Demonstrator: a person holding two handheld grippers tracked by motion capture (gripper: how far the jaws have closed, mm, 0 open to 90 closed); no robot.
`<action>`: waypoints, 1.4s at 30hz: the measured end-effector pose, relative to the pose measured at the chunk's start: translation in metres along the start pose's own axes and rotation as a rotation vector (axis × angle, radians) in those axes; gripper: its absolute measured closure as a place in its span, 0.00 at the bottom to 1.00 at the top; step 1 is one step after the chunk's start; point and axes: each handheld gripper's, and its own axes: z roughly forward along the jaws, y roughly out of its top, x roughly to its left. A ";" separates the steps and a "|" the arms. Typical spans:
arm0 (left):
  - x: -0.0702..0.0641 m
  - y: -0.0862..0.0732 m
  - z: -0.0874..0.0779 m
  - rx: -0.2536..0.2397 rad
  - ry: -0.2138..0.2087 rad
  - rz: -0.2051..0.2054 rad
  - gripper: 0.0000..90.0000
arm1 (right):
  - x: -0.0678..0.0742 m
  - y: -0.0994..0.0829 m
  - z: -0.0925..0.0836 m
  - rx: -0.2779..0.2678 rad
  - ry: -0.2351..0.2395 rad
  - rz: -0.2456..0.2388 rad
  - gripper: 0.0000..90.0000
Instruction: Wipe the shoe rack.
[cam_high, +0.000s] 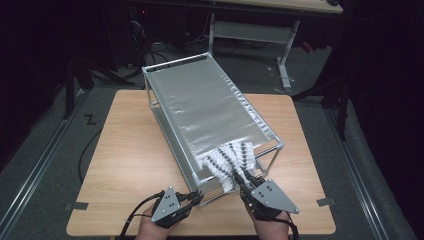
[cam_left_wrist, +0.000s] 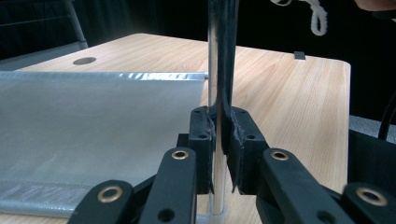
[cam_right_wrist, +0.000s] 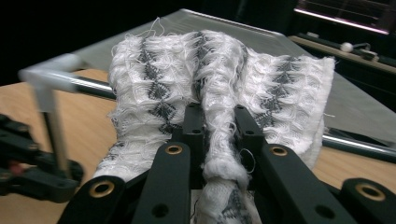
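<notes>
Now, white knitted cloth (cam_right_wrist: 219, 93) bunched between closed right gripper (cam_right_wrist: 219, 140) jaws, left gripper (cam_left_wrist: 219, 140) jaws clamping rack post (cam_left_wrist: 214, 70).

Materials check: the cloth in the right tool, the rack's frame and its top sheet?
Cloth: looks like loose woven or knitted yarn, white with dark grey zigzags, edges fraying. Rack frame: apparently metal tube, bright and shiny, with pale corner joints. Top sheet: fine grey mesh or fabric, slight sheen; uncertain which.

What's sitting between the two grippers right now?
In the high view, the rack's near corner post and the hanging end of the white patterned cloth lie between the left gripper and the right gripper.
</notes>
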 end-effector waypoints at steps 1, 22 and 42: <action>0.000 0.000 0.000 0.000 0.000 0.000 0.90 | -0.005 -0.001 -0.001 0.002 -0.014 0.009 0.88; -0.001 -0.001 -0.004 0.000 0.006 -0.006 0.90 | -0.075 -0.021 -0.010 0.036 -0.234 0.125 0.88; 0.000 -0.001 0.000 -0.010 -0.018 -0.010 0.90 | -0.055 -0.005 -0.057 -0.048 -0.214 0.105 0.88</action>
